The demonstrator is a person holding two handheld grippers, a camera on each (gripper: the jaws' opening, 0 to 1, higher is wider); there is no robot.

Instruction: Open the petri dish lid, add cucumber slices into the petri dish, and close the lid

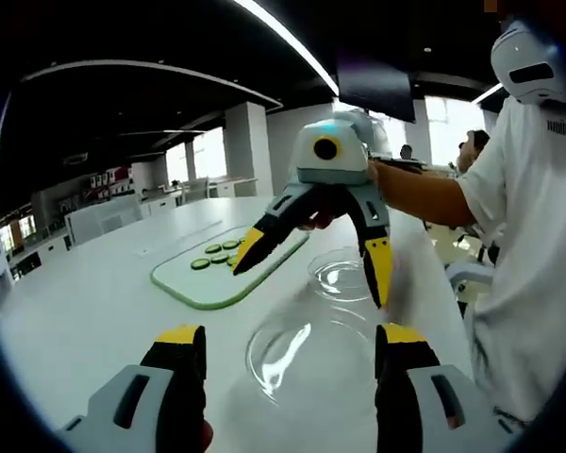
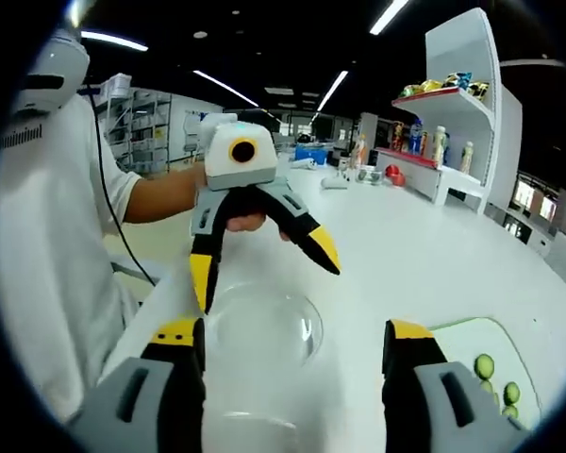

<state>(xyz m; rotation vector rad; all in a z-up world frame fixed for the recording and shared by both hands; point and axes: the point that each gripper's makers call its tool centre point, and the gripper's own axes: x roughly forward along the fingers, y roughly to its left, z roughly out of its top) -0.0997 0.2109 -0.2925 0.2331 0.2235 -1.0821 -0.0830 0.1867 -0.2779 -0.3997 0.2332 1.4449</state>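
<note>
petri dish (image 1: 344, 276): clear, shallow, round; seen on the white table (image 1: 94, 302) just beyond the right gripper's tips in the left gripper view; glare on the rim, contents cannot be told.
lid (image 1: 307, 354): second clear round piece, wider in the picture, lying flat on the table between the left gripper's jaws and the dish; in the right gripper view a clear disc (image 2: 261, 327) is seen under the left gripper's tips, and which piece it is cannot be told.
cucumber slices (image 1: 219, 253): small green rounds, grouped on a pale green-edged cutting board (image 1: 208, 288), beside the dish; also seen at the right gripper view's lower edge (image 2: 486, 366).
left gripper (image 1: 291, 377): jaws spread wide, yellow tips, nothing held, above the lid.
right gripper (image 2: 292, 373): jaws spread wide, nothing between them; seen from the left gripper view hanging over the table above the dish, held by a hand (image 1: 323, 219).
writing: none readable; shelf (image 2: 448, 160) with bottles and packets is seen, labels too small.
person: white shirt (image 1: 528, 245), beside the table.
</note>
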